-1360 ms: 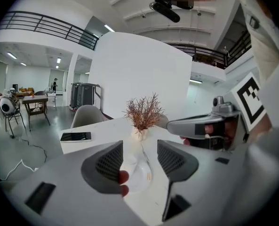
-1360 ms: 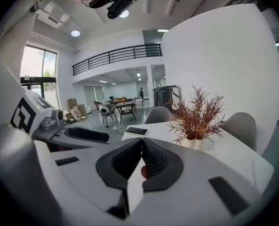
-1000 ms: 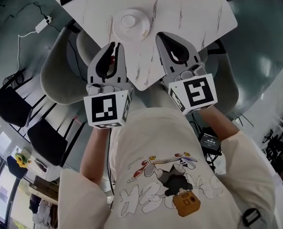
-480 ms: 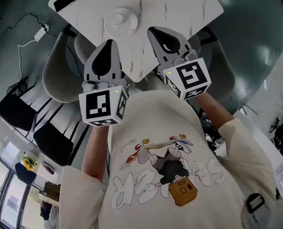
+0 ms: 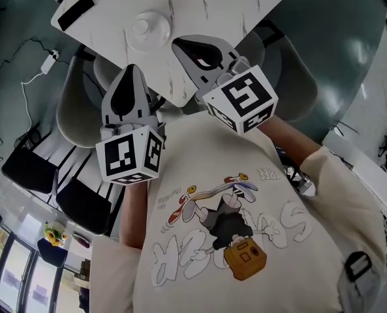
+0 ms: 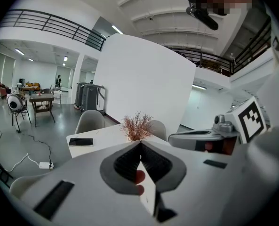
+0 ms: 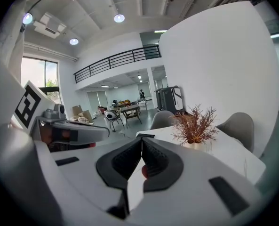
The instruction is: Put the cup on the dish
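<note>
A white cup [image 5: 143,26] stands on a white dish [image 5: 156,38] near the front corner of the white marble table [image 5: 206,8]. Both grippers are drawn back close to the person's chest, off the table's edge. My left gripper [image 5: 132,70] [image 6: 140,143] hangs below and to the left of the dish, shut, with nothing between its pads. My right gripper [image 5: 177,44] [image 7: 142,139] sits over the table's corner just right of the dish, also shut and empty. Neither gripper view shows the cup or the dish; the jaws hide them.
A black phone [image 5: 76,12] [image 6: 81,141] lies at the table's left end and a dried plant in a pot [image 6: 136,126] [image 7: 195,126] stands at the back. Grey chairs [image 5: 72,109] [image 5: 291,77] flank the table. A power strip with cable [image 5: 48,60] lies on the floor.
Both grippers have drawn back from the table towards the person's body, and the head view has swung so the table sits higher and further left. The left jaws have closed fully.
</note>
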Demonstrator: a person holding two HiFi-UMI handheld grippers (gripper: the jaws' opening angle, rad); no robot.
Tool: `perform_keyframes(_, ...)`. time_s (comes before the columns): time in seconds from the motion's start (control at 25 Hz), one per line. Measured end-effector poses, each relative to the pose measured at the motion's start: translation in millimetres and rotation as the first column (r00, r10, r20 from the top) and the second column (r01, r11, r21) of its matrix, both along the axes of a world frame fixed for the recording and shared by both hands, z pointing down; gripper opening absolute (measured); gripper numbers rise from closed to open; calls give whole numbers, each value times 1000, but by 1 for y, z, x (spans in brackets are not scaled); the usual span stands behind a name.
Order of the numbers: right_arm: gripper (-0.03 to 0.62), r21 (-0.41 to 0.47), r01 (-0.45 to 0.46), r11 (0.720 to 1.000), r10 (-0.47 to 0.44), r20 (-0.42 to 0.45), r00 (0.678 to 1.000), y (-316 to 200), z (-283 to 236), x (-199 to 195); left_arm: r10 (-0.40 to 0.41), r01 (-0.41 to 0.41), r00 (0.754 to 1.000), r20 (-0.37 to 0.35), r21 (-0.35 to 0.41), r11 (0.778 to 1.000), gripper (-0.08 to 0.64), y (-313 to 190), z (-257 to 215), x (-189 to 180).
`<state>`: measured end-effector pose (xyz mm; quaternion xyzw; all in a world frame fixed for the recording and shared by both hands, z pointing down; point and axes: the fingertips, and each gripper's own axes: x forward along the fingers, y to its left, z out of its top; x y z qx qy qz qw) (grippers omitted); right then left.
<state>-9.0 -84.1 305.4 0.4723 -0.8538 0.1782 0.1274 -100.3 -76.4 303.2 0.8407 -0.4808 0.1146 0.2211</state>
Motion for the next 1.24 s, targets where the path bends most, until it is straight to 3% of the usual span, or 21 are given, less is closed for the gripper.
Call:
perform_keyframes(0.24, 5, -65, 121, 990, -112, 129, 985, 17, -31, -3, -25, 25, 1000, -18, 12, 1000, 5, 8, -21, -15)
perform_keyframes(0.4, 5, 2, 113, 994, -112, 84, 990, 18, -52, 13, 21, -20, 999, -44, 18, 1000, 5, 8, -31, -1)
perform_keyframes(0.72, 5, 35, 51, 998, -54, 98, 994, 28, -64, 27, 104, -102, 993, -59, 34, 994, 6, 9, -45, 28)
perform_keyframes(1.24, 5, -5, 58, 998, -57, 134, 989, 29, -60, 29, 87, -85, 994, -62, 26, 996, 5, 8, -45, 20)
